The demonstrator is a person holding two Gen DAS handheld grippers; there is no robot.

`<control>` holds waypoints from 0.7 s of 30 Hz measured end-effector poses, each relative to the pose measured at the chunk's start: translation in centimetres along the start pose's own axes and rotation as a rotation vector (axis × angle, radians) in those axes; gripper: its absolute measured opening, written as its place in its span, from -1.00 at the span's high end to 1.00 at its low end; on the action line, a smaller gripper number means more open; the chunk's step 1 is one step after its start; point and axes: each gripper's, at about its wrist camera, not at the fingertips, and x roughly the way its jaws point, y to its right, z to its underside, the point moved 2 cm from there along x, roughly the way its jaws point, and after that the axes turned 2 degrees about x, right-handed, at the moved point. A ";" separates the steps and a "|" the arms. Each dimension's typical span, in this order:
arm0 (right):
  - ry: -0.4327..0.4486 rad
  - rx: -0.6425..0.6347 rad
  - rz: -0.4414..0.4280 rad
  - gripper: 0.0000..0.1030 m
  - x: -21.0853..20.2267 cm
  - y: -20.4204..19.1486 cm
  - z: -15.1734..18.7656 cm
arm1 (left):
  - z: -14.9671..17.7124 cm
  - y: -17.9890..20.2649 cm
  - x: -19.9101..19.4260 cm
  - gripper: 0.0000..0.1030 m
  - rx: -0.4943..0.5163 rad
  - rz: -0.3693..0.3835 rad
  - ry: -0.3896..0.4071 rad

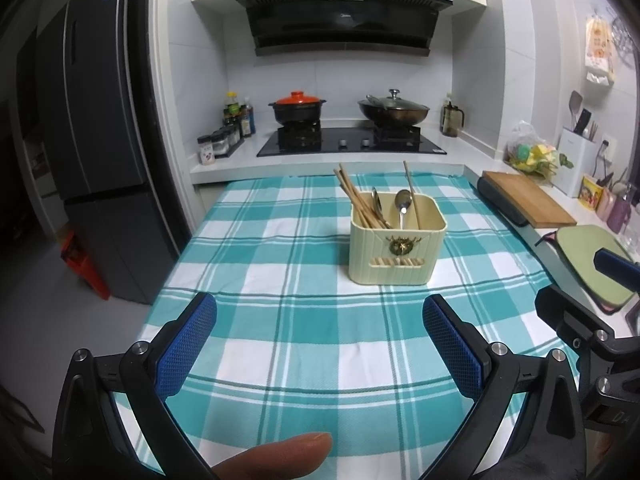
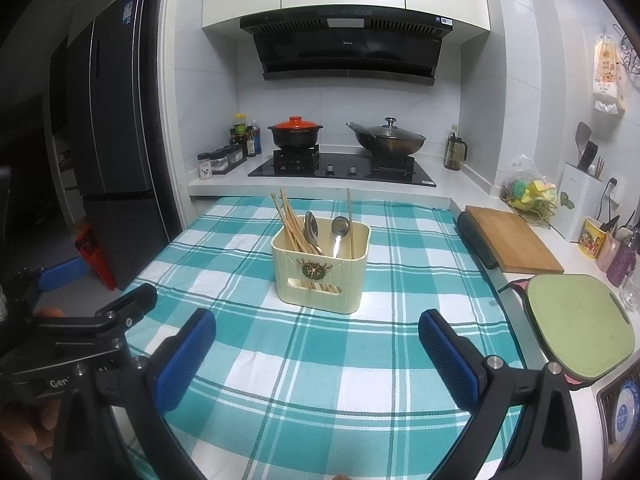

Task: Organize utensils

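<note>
Both my tongs, left (image 1: 320, 344) & right (image 2: 316, 344), gape empty near tabletop's front edge; utensils already upright in holder (image 1: 396, 248), mid-tabletop.

White tiled wall (image 1: 476, 92), dark fridge (image 1: 100, 140), hood (image 1: 344, 16).

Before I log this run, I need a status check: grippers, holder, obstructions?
Left gripper, right gripper open, empty. Chopsticks, spoons in holder. Path clear.

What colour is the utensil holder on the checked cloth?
The utensil holder is cream with a gold emblem on its front, clearest in the right wrist view.
</note>
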 end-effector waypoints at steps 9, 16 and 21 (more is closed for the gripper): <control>0.002 -0.003 0.003 -1.00 0.1 0.0 -0.1 | -0.3 0.2 0.2 -0.99 0.004 0.008 -0.007; -0.005 -0.004 0.009 -1.00 0.2 0.1 -0.1 | -0.4 0.0 0.4 -0.99 0.005 0.010 -0.009; -0.001 -0.004 0.010 -1.00 0.1 0.3 -0.2 | -0.4 0.0 0.5 -0.99 0.005 0.011 -0.009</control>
